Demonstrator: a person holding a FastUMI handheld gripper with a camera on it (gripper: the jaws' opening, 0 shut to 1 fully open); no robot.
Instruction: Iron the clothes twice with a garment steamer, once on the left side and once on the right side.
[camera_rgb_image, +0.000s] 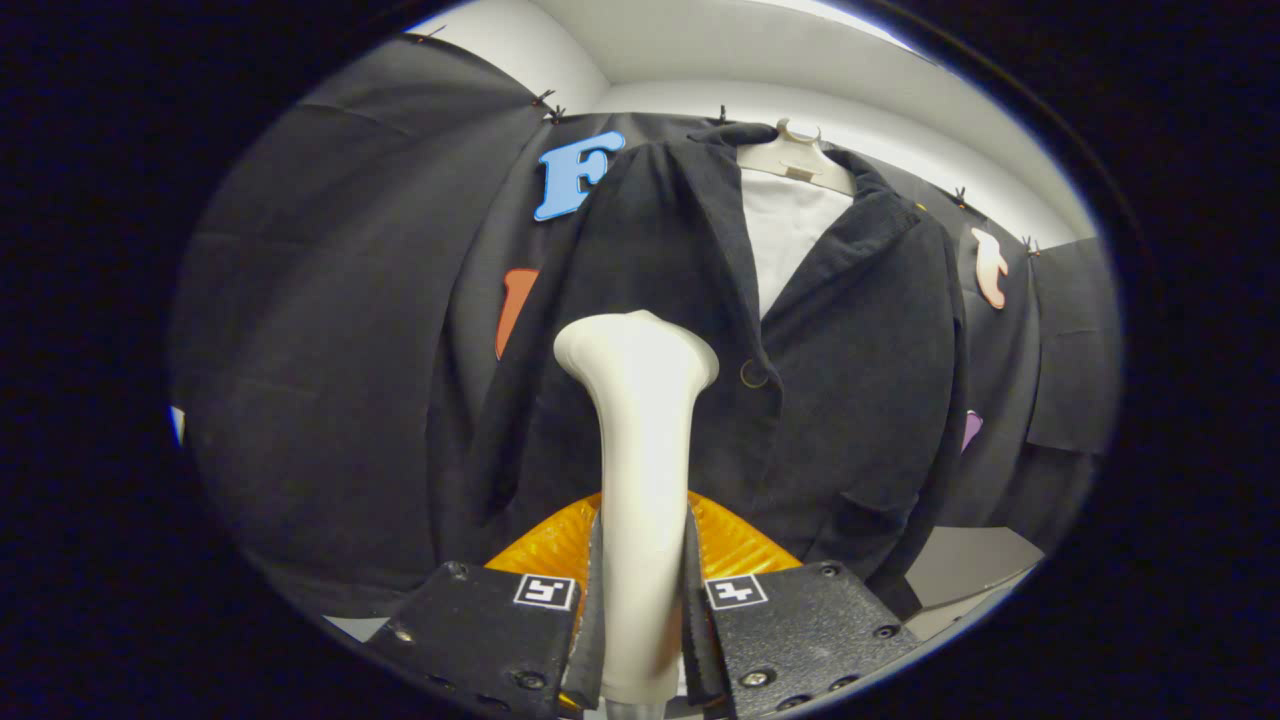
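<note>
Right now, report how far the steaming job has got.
Done: the gripper is shut on the steamer, both fingers pressing its handle. In hand: its head is raised against the hanging dark jacket, on the panel left of the button. Left: I cannot tell whether either pass is finished.

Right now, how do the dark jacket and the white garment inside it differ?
The dark jacket is nearly black with a napped, corduroy-like surface; the white garment is plain and smooth. The jacket shows in full, lapels open and a button at its front edge, while the white garment shows as a narrow wedge between the lapels. Both hang on the same pale hanger. The tool is shut on the steamer, whose head is near the jacket.
</note>
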